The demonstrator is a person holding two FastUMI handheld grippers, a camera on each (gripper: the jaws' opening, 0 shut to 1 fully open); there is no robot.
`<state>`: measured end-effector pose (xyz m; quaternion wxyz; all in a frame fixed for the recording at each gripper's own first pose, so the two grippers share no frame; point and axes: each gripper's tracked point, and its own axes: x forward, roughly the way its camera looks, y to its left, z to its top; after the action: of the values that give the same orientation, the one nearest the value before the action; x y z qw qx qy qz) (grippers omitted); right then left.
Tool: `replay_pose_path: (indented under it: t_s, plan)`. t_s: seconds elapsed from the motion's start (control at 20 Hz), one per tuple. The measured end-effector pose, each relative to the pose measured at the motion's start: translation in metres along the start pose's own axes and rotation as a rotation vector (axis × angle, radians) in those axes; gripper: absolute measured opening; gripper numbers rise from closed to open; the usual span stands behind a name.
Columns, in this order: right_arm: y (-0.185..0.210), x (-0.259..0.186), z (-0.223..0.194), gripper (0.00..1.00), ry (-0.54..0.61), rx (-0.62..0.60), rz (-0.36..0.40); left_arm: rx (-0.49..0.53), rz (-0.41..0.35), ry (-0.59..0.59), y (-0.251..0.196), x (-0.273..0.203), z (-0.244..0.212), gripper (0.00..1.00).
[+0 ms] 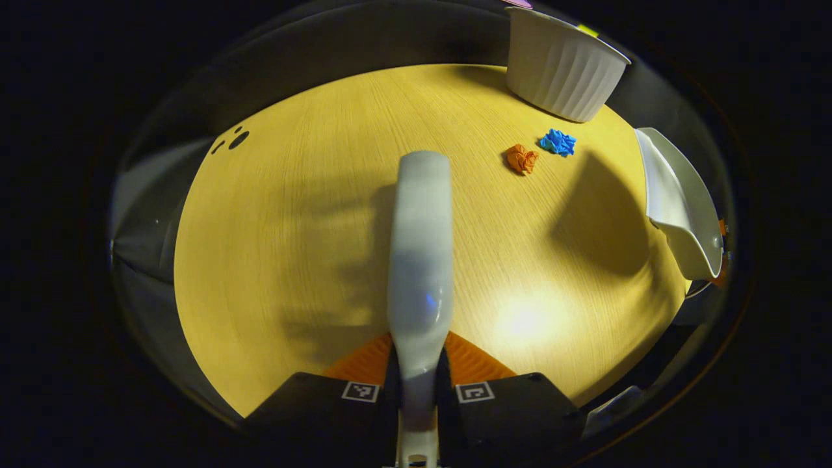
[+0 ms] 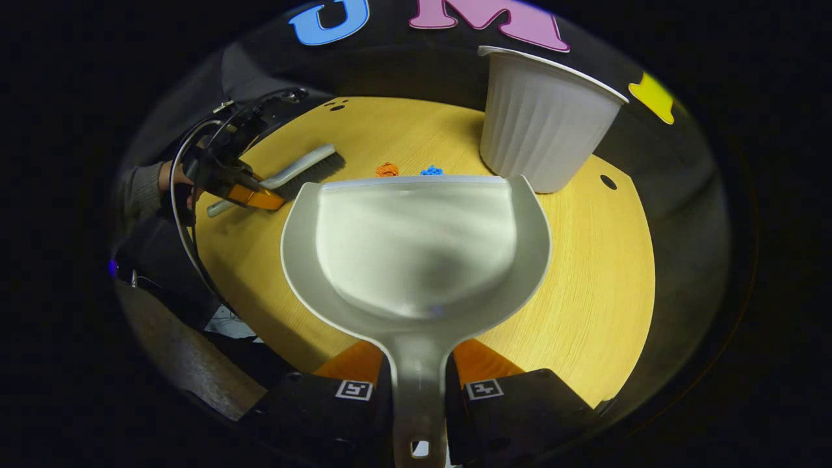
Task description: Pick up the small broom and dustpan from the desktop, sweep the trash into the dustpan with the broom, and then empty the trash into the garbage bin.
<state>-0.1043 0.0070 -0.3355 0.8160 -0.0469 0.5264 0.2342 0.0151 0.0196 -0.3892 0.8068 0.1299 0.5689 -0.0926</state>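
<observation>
The broom [image 1: 420,260] sat clamped by its handle in your left gripper [image 1: 418,374], pointing out over the table [image 1: 292,227]. Your right gripper [image 2: 418,380] gripped the dustpan [image 2: 416,247] by its handle, pan held level above the table. Orange trash [image 1: 521,158] and blue trash [image 1: 558,142] lay just beside each other near the garbage bin [image 1: 559,65].

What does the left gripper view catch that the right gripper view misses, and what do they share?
Left gripper view alone: its own claw shut on the pale plastic broom handle, seen end-on.

Right gripper view alone: its own claw shut on the dustpan's handle, a sleeved hand, and the broom's dark bristles.

Shared: the white ribbed garbage bin, the crumpled orange scrap and blue scrap, the pale plastic dustpan, the round wooden desktop.
</observation>
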Motion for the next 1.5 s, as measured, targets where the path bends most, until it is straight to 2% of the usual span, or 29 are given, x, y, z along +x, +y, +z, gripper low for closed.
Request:
replay_pose_path:
  t_s: [0.1, 0.15, 0.2, 0.25, 0.3, 0.45, 0.55, 0.6, 0.65, 0.7, 0.75, 0.8, 0.95, 1.1, 1.15, 1.2, 1.25, 1.35, 1.4, 1.5]
  plan:
    - [-0.014, 0.0, -0.006, 0.37, 0.096, -0.061, -0.026, 0.069, 0.043, -0.062, 0.003, -0.003, 0.025, 0.26]
    - [-0.017, 0.002, -0.006, 0.33, 0.124, -0.091, -0.03, 0.092, 0.046, -0.09, 0.0, -0.004, 0.04, 0.25]
    - [-0.02, 0.004, -0.006, 0.37, 0.155, -0.109, -0.022, 0.107, 0.038, -0.108, -0.005, -0.004, 0.054, 0.25]
    - [-0.023, 0.005, -0.005, 0.33, 0.182, -0.118, -0.01, 0.114, 0.035, -0.113, -0.01, -0.002, 0.066, 0.25]
    - [-0.025, 0.007, -0.005, 0.37, 0.209, -0.119, 0.0, 0.116, 0.042, -0.115, -0.01, 0.0, 0.078, 0.25]
    - [-0.033, 0.015, -0.005, 0.41, 0.289, -0.131, 0.017, 0.134, 0.058, -0.112, -0.015, 0.007, 0.107, 0.27]
    - [-0.039, 0.024, -0.004, 0.37, 0.303, -0.145, 0.016, 0.167, 0.073, -0.104, -0.019, 0.013, 0.119, 0.25]
    - [-0.042, 0.028, -0.003, 0.41, 0.307, -0.145, 0.017, 0.18, 0.075, -0.101, -0.023, 0.017, 0.122, 0.25]
    - [-0.042, 0.031, -0.002, 0.37, 0.31, -0.144, 0.02, 0.195, 0.072, -0.099, -0.027, 0.019, 0.126, 0.25]
    - [-0.043, 0.034, -0.001, 0.41, 0.307, -0.141, 0.027, 0.211, 0.067, -0.095, -0.033, 0.021, 0.127, 0.25]
    - [-0.044, 0.038, 0.001, 0.37, 0.304, -0.137, 0.034, 0.224, 0.062, -0.088, -0.039, 0.023, 0.129, 0.25]
    - [-0.045, 0.039, 0.002, 0.41, 0.305, -0.132, 0.04, 0.233, 0.054, -0.081, -0.046, 0.026, 0.129, 0.25]
    - [-0.048, 0.043, 0.006, 0.37, 0.291, -0.137, 0.048, 0.269, 0.028, -0.073, -0.064, 0.03, 0.132, 0.24]
    - [-0.05, 0.047, 0.006, 0.34, 0.28, -0.146, 0.052, 0.288, -0.061, -0.056, -0.093, 0.03, 0.129, 0.25]
    - [-0.051, 0.049, 0.005, 0.34, 0.28, -0.154, 0.053, 0.289, -0.113, -0.05, -0.106, 0.029, 0.127, 0.25]
    - [-0.052, 0.049, 0.003, 0.41, 0.282, -0.16, 0.054, 0.293, -0.167, -0.041, -0.118, 0.026, 0.123, 0.25]
    - [-0.054, 0.049, 0.001, 0.41, 0.283, -0.165, 0.053, 0.298, -0.219, -0.033, -0.131, 0.022, 0.12, 0.25]
    - [-0.055, 0.055, -0.007, 0.34, 0.281, -0.163, 0.053, 0.291, -0.351, -0.014, -0.158, 0.016, 0.116, 0.25]
    - [-0.055, 0.057, -0.009, 0.37, 0.276, -0.161, 0.053, 0.285, -0.425, -0.003, -0.17, 0.012, 0.112, 0.22]
    - [-0.054, 0.062, -0.016, 0.34, 0.256, -0.16, 0.051, 0.295, -0.537, 0.031, -0.185, -0.003, 0.101, 0.25]
